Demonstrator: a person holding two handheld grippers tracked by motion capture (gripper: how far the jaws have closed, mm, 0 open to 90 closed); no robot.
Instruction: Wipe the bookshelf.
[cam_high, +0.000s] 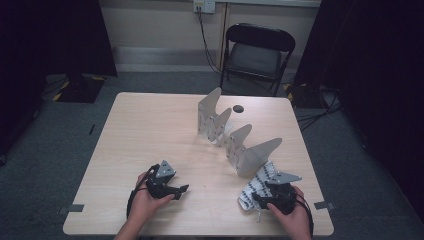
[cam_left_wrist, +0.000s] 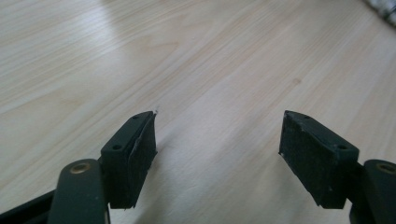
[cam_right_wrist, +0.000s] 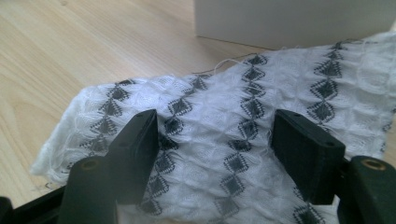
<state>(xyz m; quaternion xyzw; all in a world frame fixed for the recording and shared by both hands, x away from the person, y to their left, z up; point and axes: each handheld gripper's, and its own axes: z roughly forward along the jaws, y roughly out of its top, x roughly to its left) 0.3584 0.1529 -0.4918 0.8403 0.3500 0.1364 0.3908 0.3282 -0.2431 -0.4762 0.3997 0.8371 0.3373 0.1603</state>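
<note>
From the high view we see a pale wooden table (cam_high: 150, 130) with the person's two hands coming in from the near edge. The left gripper (cam_high: 181, 189) rests on bare wood at the near left, well apart from everything else. The right gripper (cam_high: 257, 197) sits at the near right, over a white cloth with black diamond rows (cam_high: 260, 181). Just beyond the cloth, touching its far edge as far as we can tell, a grey folded-metal rack (cam_high: 235, 142) zigzags toward the far middle of the table (its fins stand upright). A small dark disc (cam_high: 238, 108) lies near the rack's far end, and a black folding chair (cam_high: 256, 52) stands on the floor behind the table.

In the left gripper view, the fingers (cam_left_wrist: 133, 154) stand wide apart with nothing but wood grain between them.

In the right gripper view, the fingers (cam_right_wrist: 308, 154) are also spread wide, low over the cloth, whose patterned weave spans the gap between them. They bracket it without pinching. The base of the rack rises behind the cloth.
</note>
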